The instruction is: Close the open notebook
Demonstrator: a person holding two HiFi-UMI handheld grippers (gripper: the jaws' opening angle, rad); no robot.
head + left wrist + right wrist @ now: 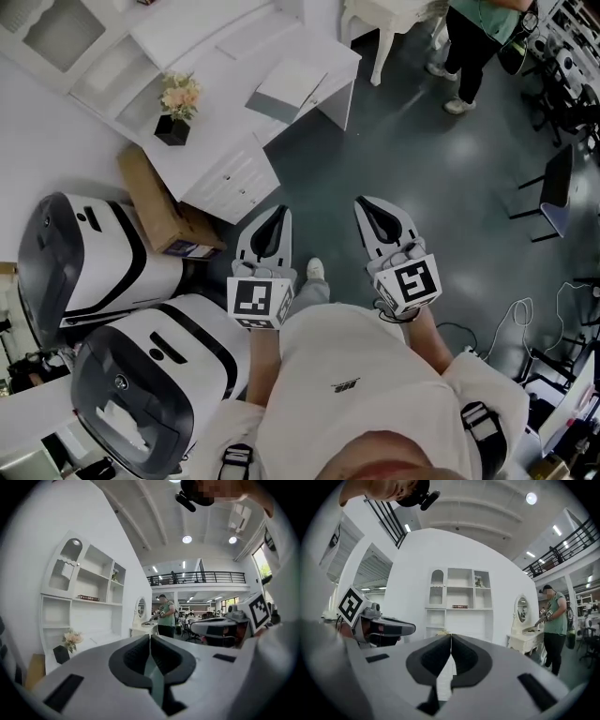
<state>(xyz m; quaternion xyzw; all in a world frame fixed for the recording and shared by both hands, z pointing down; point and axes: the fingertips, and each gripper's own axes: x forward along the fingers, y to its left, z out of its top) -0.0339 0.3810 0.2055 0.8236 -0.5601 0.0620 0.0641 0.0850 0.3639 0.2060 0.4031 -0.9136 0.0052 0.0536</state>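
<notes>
The open notebook [289, 88] lies flat on the white desk [220, 141] at the top of the head view, its pages pale grey and white. Both grippers are held at chest height, well short of the desk and over the dark floor. My left gripper [279, 215] is shut with nothing between its jaws, which meet at the tips in its own view [150, 637]. My right gripper [367, 205] is likewise shut and empty [451, 637]. Neither gripper view shows the notebook.
Flowers in a black pot [176, 106] stand on the desk's left part. A cardboard box [161, 208] leans below the desk, beside two large white machines [103, 253]. A person in a green top [476, 37] stands far right near a vanity table [386, 19]. A dark chair [553, 187] is at the right.
</notes>
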